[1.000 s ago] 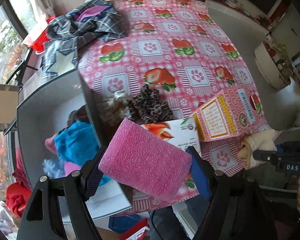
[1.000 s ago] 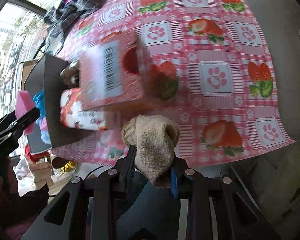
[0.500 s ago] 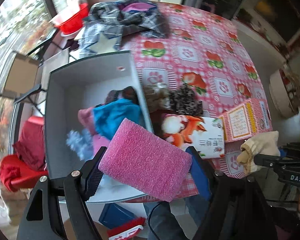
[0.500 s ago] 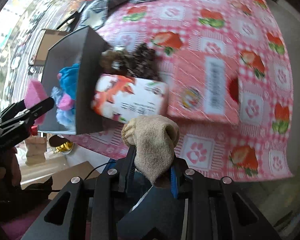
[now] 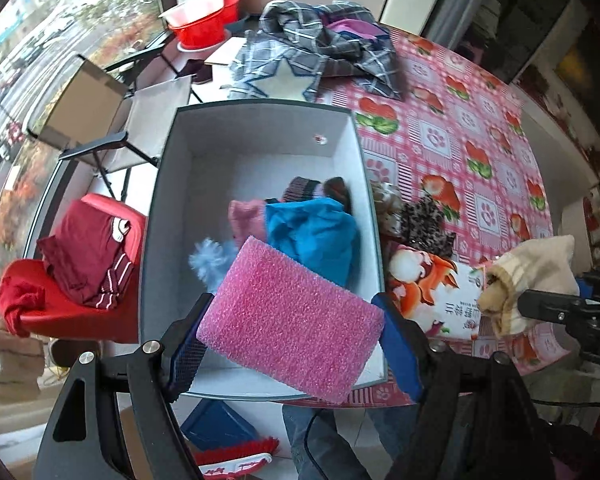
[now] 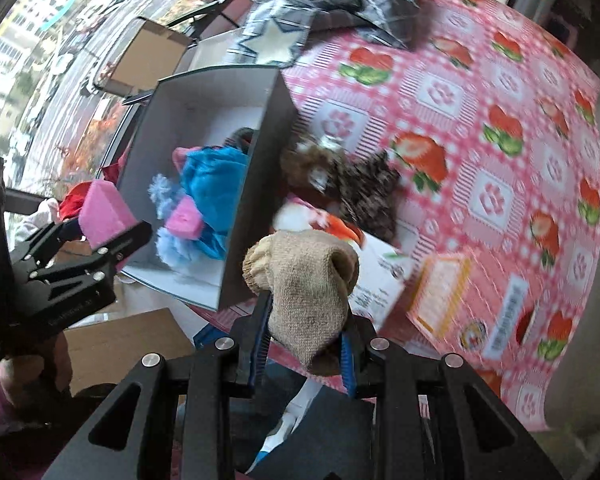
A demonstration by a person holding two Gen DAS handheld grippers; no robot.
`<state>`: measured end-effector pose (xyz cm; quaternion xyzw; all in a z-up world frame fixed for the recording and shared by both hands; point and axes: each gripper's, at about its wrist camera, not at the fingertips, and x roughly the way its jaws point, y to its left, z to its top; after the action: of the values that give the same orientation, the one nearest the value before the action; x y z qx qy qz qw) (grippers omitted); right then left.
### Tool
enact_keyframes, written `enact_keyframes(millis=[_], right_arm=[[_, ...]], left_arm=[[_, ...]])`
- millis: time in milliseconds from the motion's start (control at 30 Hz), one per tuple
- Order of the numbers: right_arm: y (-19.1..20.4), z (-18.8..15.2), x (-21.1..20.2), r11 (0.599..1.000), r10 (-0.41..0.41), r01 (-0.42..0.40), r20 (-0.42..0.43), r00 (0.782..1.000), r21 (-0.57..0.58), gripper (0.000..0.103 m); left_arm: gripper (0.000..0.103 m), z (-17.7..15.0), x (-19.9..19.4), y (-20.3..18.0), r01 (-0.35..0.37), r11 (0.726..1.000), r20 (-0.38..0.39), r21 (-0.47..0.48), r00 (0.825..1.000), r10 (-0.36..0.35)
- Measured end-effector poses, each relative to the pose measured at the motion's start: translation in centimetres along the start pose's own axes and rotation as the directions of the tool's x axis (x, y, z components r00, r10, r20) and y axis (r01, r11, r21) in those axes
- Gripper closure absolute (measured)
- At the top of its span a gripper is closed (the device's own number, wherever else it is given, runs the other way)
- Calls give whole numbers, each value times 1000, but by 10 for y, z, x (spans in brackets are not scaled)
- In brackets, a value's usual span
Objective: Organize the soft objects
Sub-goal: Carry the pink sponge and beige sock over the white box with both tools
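My left gripper (image 5: 292, 332) is shut on a pink foam sponge (image 5: 290, 314), held above the near part of a grey open box (image 5: 260, 110). Inside the box lie a blue cloth (image 5: 312, 236), a pink item (image 5: 246, 218), a light blue fluffy thing (image 5: 208, 258) and a dark striped sock (image 5: 304, 188). My right gripper (image 6: 306, 334) is shut on a rolled beige sock (image 6: 304, 288), held over the table's near edge, right of the box (image 6: 260, 208). The left gripper with its sponge (image 6: 102, 216) shows at the left of the right wrist view.
On the pink strawberry tablecloth (image 5: 440, 136) beside the box lie speckled scrunchies (image 5: 424, 220), a tissue pack with a fox picture (image 5: 432, 292) and a pink carton (image 6: 480, 308). A plaid cloth heap (image 5: 320, 40) is at the back. A red chair with clothes (image 5: 80, 264) stands left.
Both grippers have swung leftward toward the box. The sponge now hangs over the box's inside instead of the table beside it. The beige sock has come closer to the box's right wall.
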<state>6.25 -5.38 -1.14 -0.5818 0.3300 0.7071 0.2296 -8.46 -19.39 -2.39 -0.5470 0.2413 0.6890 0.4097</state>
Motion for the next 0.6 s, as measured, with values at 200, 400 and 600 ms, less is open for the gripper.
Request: enact_keyframes(millis=[200, 400, 600], right_arm=[[23, 22, 0, 998, 5, -5, 0, 1000, -65, 72], [43, 38, 3, 994, 6, -6, -2, 1000, -111, 72], [64, 54, 8, 987, -9, 9, -1, 1000, -163, 72]], left_arm=[[22, 3, 0, 17, -17, 998, 9, -56, 1000, 17], [22, 7, 2, 27, -23, 996, 5, -84, 1000, 24], [22, 11, 7, 32, -28, 995, -3, -93, 1000, 28]])
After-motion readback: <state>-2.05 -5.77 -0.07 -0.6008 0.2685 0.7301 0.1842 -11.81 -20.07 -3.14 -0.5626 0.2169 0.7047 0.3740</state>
